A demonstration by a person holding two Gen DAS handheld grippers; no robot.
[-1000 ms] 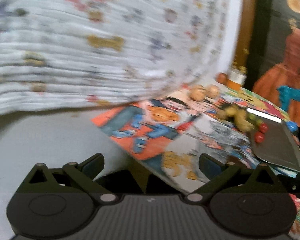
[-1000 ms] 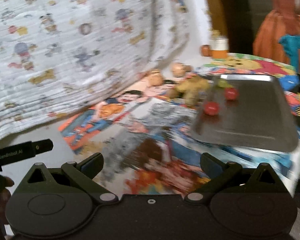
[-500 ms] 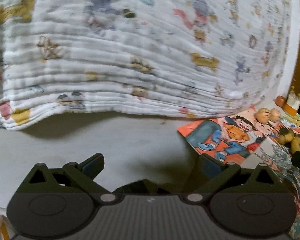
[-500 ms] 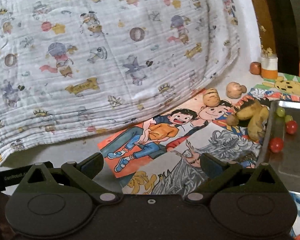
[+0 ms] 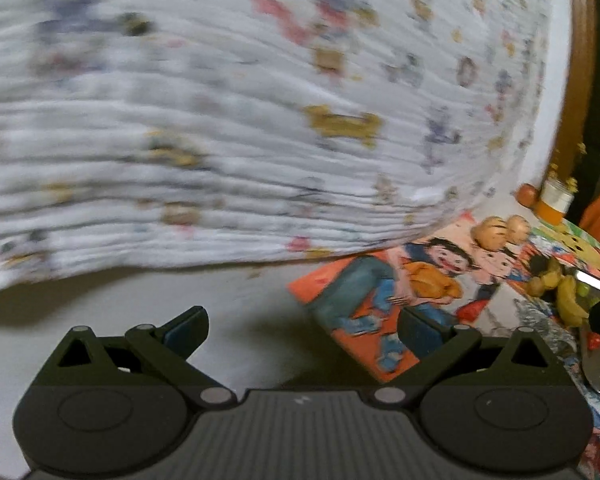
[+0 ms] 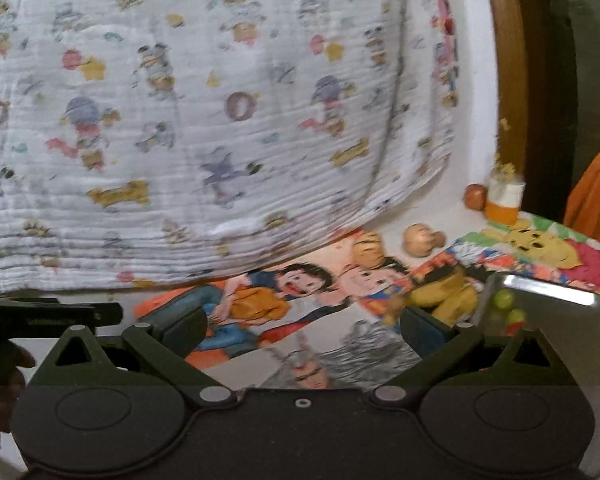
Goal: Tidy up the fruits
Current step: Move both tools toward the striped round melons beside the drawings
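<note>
L gripper and R gripper: jaws spread wide, nothing held, both low over the cartoon-print mat. Fruits: yellow banana bunch on mat just beside metal tray left rim; green grapes inside tray near its far-left corner. Two tan round fruits at mat's far edge, under hanging printed cloth.

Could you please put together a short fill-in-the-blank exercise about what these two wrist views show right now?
1. Both the left claw and the right claw are ___ and hold nothing.
2. The small green fruits lie on a metal ___.
3. The bananas rest on the cartoon mat, beside the tray's ___ edge.

Missing words: open; tray; left
</note>
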